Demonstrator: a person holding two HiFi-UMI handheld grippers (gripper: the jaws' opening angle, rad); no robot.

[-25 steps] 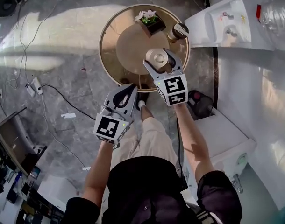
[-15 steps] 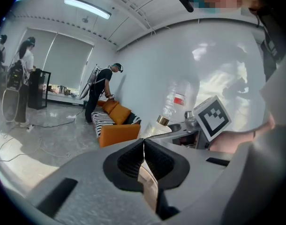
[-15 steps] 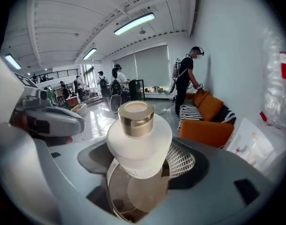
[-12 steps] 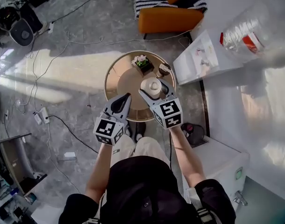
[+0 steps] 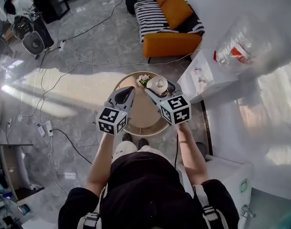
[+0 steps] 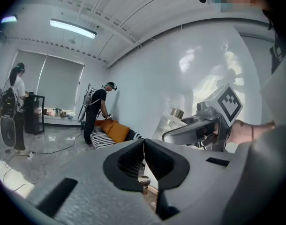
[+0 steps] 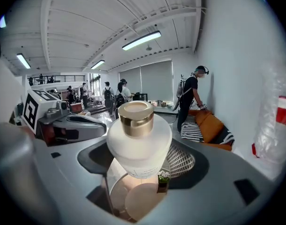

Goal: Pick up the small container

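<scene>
- Left gripper (image 5: 122,95): grey moulded shell, with black ribbed pads (image 6: 129,161) lining the jaws.
- Right gripper (image 5: 159,86): same grey shell, with a dark recess around the jaws.
- Left cube (image 5: 112,120) and right cube (image 5: 175,109): white faces with black square markers.
- Clothing: black short-sleeved top (image 5: 145,185), light trousers (image 5: 129,150), dark shoes (image 5: 143,142).
- Shoulder straps (image 5: 206,209) with pale buckles, at 7 and 5 o'clock in the head view.

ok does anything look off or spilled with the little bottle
Nothing stands out. The small bottle sits whole in the right claw, gold cap on, no spill. The left claw is shut and empty.
</scene>
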